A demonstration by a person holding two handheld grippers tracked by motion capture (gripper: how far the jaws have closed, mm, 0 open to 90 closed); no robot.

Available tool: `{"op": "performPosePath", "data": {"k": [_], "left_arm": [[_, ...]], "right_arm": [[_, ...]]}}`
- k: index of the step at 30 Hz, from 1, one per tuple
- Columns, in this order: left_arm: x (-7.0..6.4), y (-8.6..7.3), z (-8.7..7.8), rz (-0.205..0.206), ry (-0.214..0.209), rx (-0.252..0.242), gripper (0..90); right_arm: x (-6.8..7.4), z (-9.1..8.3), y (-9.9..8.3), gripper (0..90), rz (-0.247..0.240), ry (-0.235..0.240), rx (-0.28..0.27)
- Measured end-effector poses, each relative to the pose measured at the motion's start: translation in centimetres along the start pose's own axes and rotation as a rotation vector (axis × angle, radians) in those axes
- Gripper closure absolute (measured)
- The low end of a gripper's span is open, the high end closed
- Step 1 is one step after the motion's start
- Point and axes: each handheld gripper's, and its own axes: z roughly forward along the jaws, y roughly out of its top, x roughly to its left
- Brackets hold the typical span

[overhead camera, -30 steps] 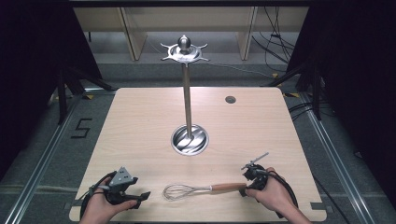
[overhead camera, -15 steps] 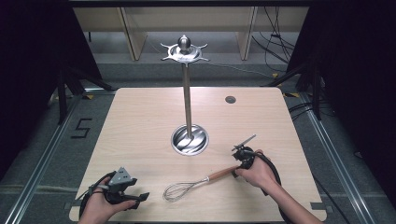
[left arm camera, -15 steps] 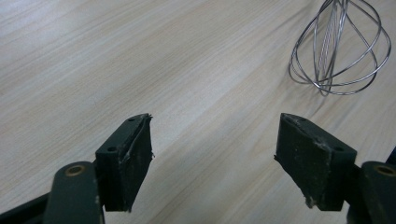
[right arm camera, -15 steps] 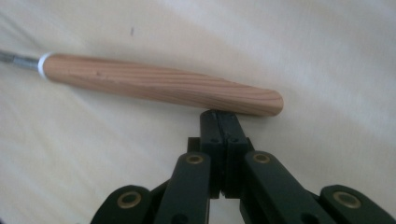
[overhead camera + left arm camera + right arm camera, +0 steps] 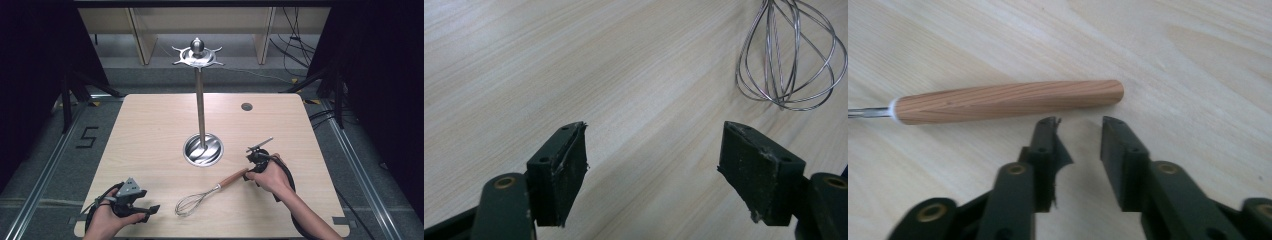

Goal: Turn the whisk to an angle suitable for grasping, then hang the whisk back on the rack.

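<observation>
A whisk (image 5: 212, 191) with a wooden handle (image 5: 1008, 100) and a wire head (image 5: 789, 65) lies slantwise on the wooden table (image 5: 150, 130), near its front edge. My right gripper (image 5: 248, 172) is at the handle's far end. Its jaws (image 5: 1080, 145) stand a little apart just short of the handle, with nothing between them. My left gripper (image 5: 150, 210) rests at the front left, open wide (image 5: 651, 165), with bare table between its jaws. The wire head is a short way off to its right.
A metal stand (image 5: 201, 110) rises from a round base (image 5: 203, 149) in the middle of the table and carries a ring of hooks (image 5: 197, 54) on top. A small dark round spot (image 5: 246, 106) sits at the back right. Shelving stands beyond the table.
My right gripper has moved away from the front edge toward the stand's base. The whisk's handle end swung with it, from level to slanted. The left gripper barely moved.
</observation>
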Motion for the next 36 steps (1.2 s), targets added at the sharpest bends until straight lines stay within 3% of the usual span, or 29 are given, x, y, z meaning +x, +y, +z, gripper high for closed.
{"op": "performPosePath", "data": {"k": [1, 2, 3, 4, 7, 8, 10, 13, 15, 17, 18, 20, 21, 22, 23, 25, 26, 27, 28, 30, 31, 32, 33, 36], "left_arm": [[0.0, 0.0, 0.1, -0.005, 0.000, -0.001, 26.3], [0.1, 0.0, 0.1, -0.005, 0.004, 0.004, 26.3], [0.1, 0.0, 0.1, -0.005, 0.004, 0.004, 26.4], [0.1, 0.0, 0.1, -0.009, 0.003, -0.001, 26.4], [0.0, -0.1, 0.1, -0.009, 0.009, 0.002, 26.5], [-0.1, -0.3, -0.1, -0.013, 0.003, -0.004, 26.5], [-0.1, -0.5, -0.2, -0.011, 0.007, 0.007, 26.5], [0.0, -0.5, -0.4, -0.014, 0.016, -0.006, 26.8], [0.0, -0.4, -0.3, -0.016, 0.010, -0.001, 26.7], [0.1, -0.4, -0.2, -0.009, 0.015, 0.006, 26.8], [0.1, -0.4, -0.1, -0.010, 0.015, 0.012, 26.9], [0.0, -0.3, -0.1, -0.008, 0.012, 0.000, 26.8], [-0.1, -0.2, -0.1, -0.007, 0.012, -0.002, 26.8], [-0.1, -0.2, -0.1, -0.004, 0.010, 0.002, 26.8], [-0.1, -0.2, -0.1, -0.003, 0.008, 0.001, 26.8], [-0.1, -0.2, 0.0, 0.000, 0.014, 0.010, 26.8], [0.0, -0.4, 0.2, -0.004, 0.007, 0.005, 26.8], [0.0, -0.4, 0.2, -0.004, 0.008, 0.010, 26.8], [0.0, -0.4, 0.2, -0.004, 0.008, 0.010, 26.8], [-0.1, -0.5, 0.1, -0.013, 0.007, 0.000, 26.9], [-0.1, -0.5, 0.1, -0.010, 0.009, -0.004, 26.9], [-0.1, -0.4, 0.0, -0.008, 0.011, -0.003, 26.9], [-0.1, -0.4, 0.1, -0.008, 0.009, -0.005, 26.9], [-0.1, -0.4, 0.1, -0.009, 0.011, 0.004, 26.9]], "right_arm": [[-0.1, -0.3, -0.1, 63.1, 0.003, 0.038, -0.039], [-0.1, -0.4, -0.2, 61.4, 0.003, 0.043, -0.045], [-0.1, -0.4, -0.2, 61.4, 0.003, 0.043, -0.045], [-0.2, -0.4, -0.3, 58.7, -0.048, 0.014, -0.058], [0.0, -0.4, -0.3, 53.3, -0.044, 0.016, -0.062], [0.3, -0.3, -0.4, 42.9, -0.032, 0.019, -0.056], [0.6, -0.3, -0.3, 33.5, 0.021, -0.005, -0.045], [1.0, -0.1, -0.2, 29.3, 0.094, 0.023, -0.078], [1.2, 0.2, -0.2, 28.3, 0.135, 0.020, -0.071], [1.2, 0.3, -0.2, 28.3, 0.143, 0.028, -0.063], [1.3, 0.8, 0.0, 28.4, 0.184, 0.033, -0.054], [1.3, 1.0, 0.1, 28.4, 0.209, 0.043, -0.067], [1.4, 1.1, 0.3, 28.4, 0.218, 0.050, -0.068], [1.3, 1.4, 0.4, 28.5, 0.183, 0.062, -0.092], [1.6, 1.4, 0.5, 28.1, 0.246, 0.053, -0.056], [1.6, 1.4, 0.6, 28.1, 0.239, 0.075, -0.063], [1.8, 1.5, 0.9, 28.1, 0.261, 0.076, -0.060], [1.7, 1.6, 1.0, 28.1, 0.239, 0.087, -0.071], [1.9, 1.6, 1.2, 28.1, 0.278, 0.070, -0.053], [1.8, 1.8, 1.3, 28.1, 0.252, 0.088, -0.070], [2.0, 1.7, 1.5, 28.1, 0.281, 0.088, -0.049], [1.9, 1.8, 1.7, 28.0, 0.265, 0.089, -0.053], [2.1, 1.7, 2.0, 28.0, 0.291, 0.085, -0.030], [1.9, 2.1, 2.5, 26.5, 0.256, 0.091, -0.026]]}}
